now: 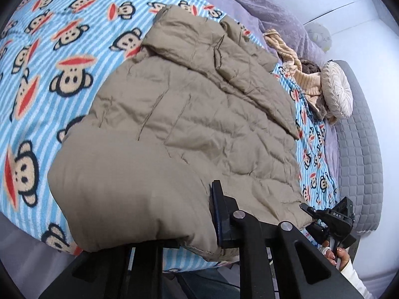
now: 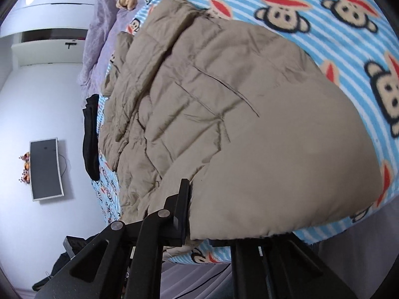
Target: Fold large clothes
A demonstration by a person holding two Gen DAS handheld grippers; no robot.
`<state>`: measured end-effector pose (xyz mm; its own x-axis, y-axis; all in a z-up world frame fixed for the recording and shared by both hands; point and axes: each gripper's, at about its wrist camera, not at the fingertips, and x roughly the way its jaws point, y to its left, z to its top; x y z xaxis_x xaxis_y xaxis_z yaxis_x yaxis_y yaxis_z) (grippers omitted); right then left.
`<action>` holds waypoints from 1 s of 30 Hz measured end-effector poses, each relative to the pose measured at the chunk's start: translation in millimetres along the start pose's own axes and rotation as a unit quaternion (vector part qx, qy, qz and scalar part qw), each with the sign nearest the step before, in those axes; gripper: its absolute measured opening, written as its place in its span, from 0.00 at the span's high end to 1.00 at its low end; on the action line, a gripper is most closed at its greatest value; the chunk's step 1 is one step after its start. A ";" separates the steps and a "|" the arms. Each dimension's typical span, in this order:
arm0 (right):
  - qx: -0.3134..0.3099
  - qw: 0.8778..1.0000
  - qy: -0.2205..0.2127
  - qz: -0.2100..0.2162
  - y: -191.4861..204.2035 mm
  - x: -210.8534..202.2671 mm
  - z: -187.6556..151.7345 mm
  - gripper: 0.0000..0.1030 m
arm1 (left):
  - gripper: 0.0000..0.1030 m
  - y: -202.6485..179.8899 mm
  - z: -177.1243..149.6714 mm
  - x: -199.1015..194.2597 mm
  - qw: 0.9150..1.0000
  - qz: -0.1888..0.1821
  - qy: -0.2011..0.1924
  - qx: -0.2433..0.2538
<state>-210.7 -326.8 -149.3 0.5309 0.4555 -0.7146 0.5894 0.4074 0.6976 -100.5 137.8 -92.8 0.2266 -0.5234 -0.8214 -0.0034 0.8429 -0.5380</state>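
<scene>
Across the centre of both wrist views you have the tan quilted jacket (image 1: 174, 129) spread on the monkey-print blanket (image 1: 37, 57), its near hem at the lower edge of each frame. You look to be at the start of a lengthwise fold: both claws have the hem, so the next move calls for lifting the two corners together and carrying them towards the collar end at the upper middle, level, so the padding doesn't bunch.

Your left gripper (image 1: 174, 236) has hem cloth pinched between its fingers, bulging over the nearer one; only one finger (image 1: 219, 214) shows clearly. Your right gripper (image 2: 214, 234) has the other corner the same way.

At the right edge of the left view, a round pleated cushion (image 1: 336, 89) leans by other clothes (image 1: 299, 69). No containers appear in either view.
</scene>
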 end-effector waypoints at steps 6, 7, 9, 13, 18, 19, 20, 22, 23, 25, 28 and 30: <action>-0.087 0.996 -0.021 -0.016 61.7 -15.3 45.1 0.89 | 0.81 -34.6 49.8 -18.2 0.998 0.010 -0.056 0.014; -0.104 0.994 -0.025 -0.017 72.6 -17.5 52.4 0.89 | 0.81 -41.6 61.2 -21.1 0.997 0.012 -0.068 0.018; -0.137 0.990 -0.031 -0.021 95.2 -21.2 70.5 0.89 | 0.81 -53.9 80.2 -23.5 0.996 0.015 -0.086 0.025; -0.192 0.980 -0.037 -0.033 136.1 -14.4 109.3 0.89 | 0.81 -77.0 122.1 -19.1 0.992 0.025 -0.117 0.038; -0.248 0.966 -0.034 -0.061 176.6 16.3 158.8 0.89 | 0.81 -93.0 170.5 6.5 0.987 0.059 -0.142 0.045; -0.257 0.964 -0.037 -0.066 184.2 22.8 168.0 0.89 | 0.81 -93.8 178.8 10.9 0.986 0.062 -0.146 0.043; -0.263 0.961 -0.039 -0.071 191.7 29.3 177.5 0.89 | 0.81 -93.5 189.0 16.6 0.986 0.063 -0.150 0.041; -0.273 0.958 -0.045 -0.080 203.7 41.1 196.3 0.89 | 0.81 -92.3 208.3 28.6 0.985 0.069 -0.153 0.039; -0.278 0.956 -0.049 -0.086 209.5 47.7 204.2 0.89 | 0.81 -91.6 219.2 36.3 0.985 0.074 -0.153 0.041; -0.282 0.953 -0.055 -0.098 218.5 62.8 218.9 0.89 | 0.81 -88.9 239.3 52.3 0.984 0.082 -0.150 0.046; -0.276 0.953 -0.057 -0.109 221.7 89.2 238.7 0.89 | 0.81 -81.2 268.7 84.6 0.984 0.102 -0.135 0.050; -0.269 0.955 -0.060 -0.112 218.8 108.2 251.5 0.89 | 0.81 -75.4 284.0 104.6 0.984 0.117 -0.126 0.052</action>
<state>128.8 -387.5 -87.1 0.5132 0.2284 -0.8273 0.3150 0.8465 0.4291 200.0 54.9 -84.4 0.4665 -0.2764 -0.8402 0.0123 0.9518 -0.3063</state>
